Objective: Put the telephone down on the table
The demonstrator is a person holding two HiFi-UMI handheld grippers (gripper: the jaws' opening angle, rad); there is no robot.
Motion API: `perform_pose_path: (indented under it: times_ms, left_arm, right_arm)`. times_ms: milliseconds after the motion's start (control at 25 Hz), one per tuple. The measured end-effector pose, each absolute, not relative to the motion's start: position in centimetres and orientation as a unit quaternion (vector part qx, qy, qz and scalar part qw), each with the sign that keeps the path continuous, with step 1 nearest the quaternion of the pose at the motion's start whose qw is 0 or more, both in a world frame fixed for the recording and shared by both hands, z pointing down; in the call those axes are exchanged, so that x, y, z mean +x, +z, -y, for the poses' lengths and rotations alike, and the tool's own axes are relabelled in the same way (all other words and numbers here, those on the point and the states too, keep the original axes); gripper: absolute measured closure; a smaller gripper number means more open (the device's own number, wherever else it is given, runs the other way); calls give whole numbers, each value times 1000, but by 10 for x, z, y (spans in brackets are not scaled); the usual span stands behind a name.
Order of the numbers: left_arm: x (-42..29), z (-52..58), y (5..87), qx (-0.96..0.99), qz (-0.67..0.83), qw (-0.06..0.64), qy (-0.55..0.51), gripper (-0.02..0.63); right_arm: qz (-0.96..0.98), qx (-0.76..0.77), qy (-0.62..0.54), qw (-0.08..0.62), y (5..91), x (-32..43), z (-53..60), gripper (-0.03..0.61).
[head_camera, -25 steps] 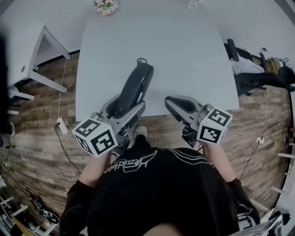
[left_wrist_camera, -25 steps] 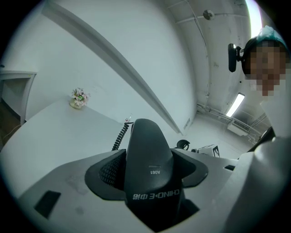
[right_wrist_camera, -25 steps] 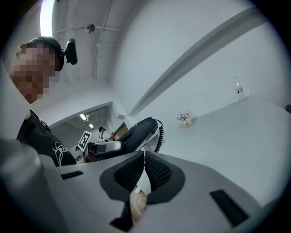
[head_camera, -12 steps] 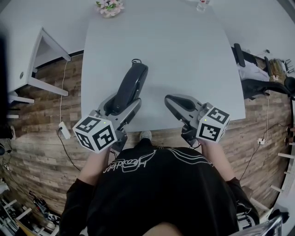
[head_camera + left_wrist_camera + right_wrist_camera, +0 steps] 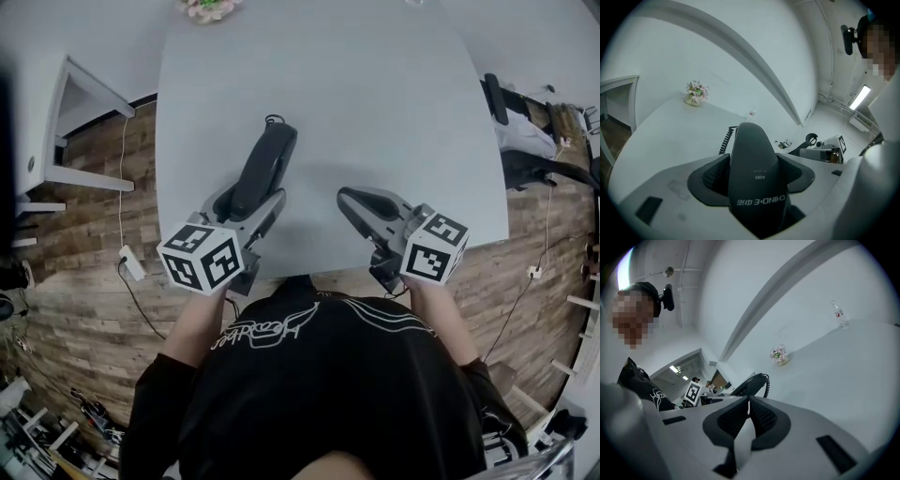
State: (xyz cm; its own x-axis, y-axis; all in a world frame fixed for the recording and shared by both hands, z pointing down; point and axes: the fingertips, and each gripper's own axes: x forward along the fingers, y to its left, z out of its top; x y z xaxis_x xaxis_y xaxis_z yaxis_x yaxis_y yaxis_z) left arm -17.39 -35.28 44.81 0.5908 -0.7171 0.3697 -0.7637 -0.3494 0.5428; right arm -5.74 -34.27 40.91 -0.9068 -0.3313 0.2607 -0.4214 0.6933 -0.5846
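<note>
The telephone is a dark grey handset [image 5: 264, 164] with a short coiled cord [image 5: 725, 140] at its far end. My left gripper [image 5: 246, 199] is shut on the handset's near half, and it points away over the white table [image 5: 375, 103]. In the left gripper view the handset [image 5: 752, 164] fills the space between the jaws. I cannot tell whether it touches the tabletop. My right gripper [image 5: 352, 202] is to its right, over the table's near edge, shut with nothing in it. In the right gripper view the gripper [image 5: 749, 416] has its pads together.
A small pot of flowers [image 5: 208, 7] stands at the table's far edge, and a clear bottle [image 5: 840, 315] at the far right. A dark office chair [image 5: 525, 141] stands right of the table. A white side table [image 5: 66, 122] stands to the left. The floor is wood.
Both grippers now lie further in over the table from its near edge. The left one still holds the handset; the right stays shut and empty.
</note>
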Motion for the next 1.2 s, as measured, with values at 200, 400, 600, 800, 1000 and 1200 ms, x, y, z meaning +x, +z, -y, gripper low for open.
perform_pose_path:
  times_ms: [200,400,600,800,1000,1200]
  left_arm:
    - [-169,373,488,810,447,374,61,318]
    - [-161,382,519,806,435,392,86,318]
    - [-151,391,541,805,424,401,106,318]
    - [-136,394,558,807,409,406,130,318]
    - [-127,393,570,807,402,408,148,318]
    - [-127,395,578,808,407,387,179,318]
  right_arm:
    - [906,217,358,67,430,-51,357,538]
    - [893,230,381,66,448,-42,365,538]
    - [882,239,400,63,462,-34,376,538]
    - [878,239,411,61,469,-31,383,538]
    - [875,242,415,66,476,-27,386,538]
    - [873,242,418,67,482,-28,386,538]
